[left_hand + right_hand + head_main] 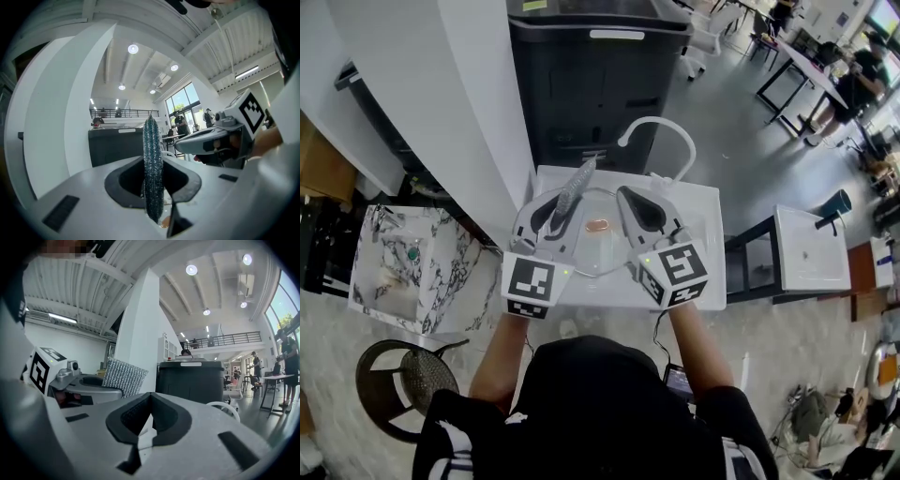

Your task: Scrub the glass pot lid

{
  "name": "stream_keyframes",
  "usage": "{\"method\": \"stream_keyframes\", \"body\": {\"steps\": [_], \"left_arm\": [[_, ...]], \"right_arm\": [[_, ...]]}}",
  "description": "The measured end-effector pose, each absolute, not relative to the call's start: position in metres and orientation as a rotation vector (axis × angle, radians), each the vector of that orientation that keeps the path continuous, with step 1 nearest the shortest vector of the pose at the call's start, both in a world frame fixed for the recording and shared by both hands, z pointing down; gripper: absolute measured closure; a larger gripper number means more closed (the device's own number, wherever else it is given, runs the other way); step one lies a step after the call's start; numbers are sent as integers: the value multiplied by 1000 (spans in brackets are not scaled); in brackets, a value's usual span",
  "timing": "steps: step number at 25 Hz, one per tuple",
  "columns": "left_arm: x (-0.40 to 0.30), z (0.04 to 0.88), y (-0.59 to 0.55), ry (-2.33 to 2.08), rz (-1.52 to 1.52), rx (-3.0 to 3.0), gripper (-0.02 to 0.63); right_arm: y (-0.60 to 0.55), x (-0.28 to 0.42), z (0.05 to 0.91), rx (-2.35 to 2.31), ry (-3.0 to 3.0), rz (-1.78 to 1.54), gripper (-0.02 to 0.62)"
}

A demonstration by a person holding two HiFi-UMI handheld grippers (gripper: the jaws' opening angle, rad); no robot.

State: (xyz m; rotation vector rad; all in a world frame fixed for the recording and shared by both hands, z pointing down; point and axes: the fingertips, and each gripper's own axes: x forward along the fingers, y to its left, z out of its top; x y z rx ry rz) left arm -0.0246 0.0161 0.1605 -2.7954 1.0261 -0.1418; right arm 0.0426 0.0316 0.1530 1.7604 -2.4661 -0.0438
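The head view looks steeply down from above the person's head onto the small white tabletop, with the left claw and right claw side by side over it at mid-frame. Each gripper view sits close behind its own claw and looks level along the jaws into the hall, the grey claw body filling the lower frame. Both share the tall black cabinet beyond the tabletop, also in the head view, and each catches the other claw at its inner edge; the glittery mesh scrub pad shows edge-on in the left gripper view, flat-on in the right.
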Motion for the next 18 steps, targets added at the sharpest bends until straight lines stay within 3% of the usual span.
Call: {"method": "stream_keyframes", "body": {"steps": [18], "left_arm": [[-33,151,46,1100,-96,-2772,528]], "right_arm": [[61,41,143,1752,-2518,-71,595]]}}
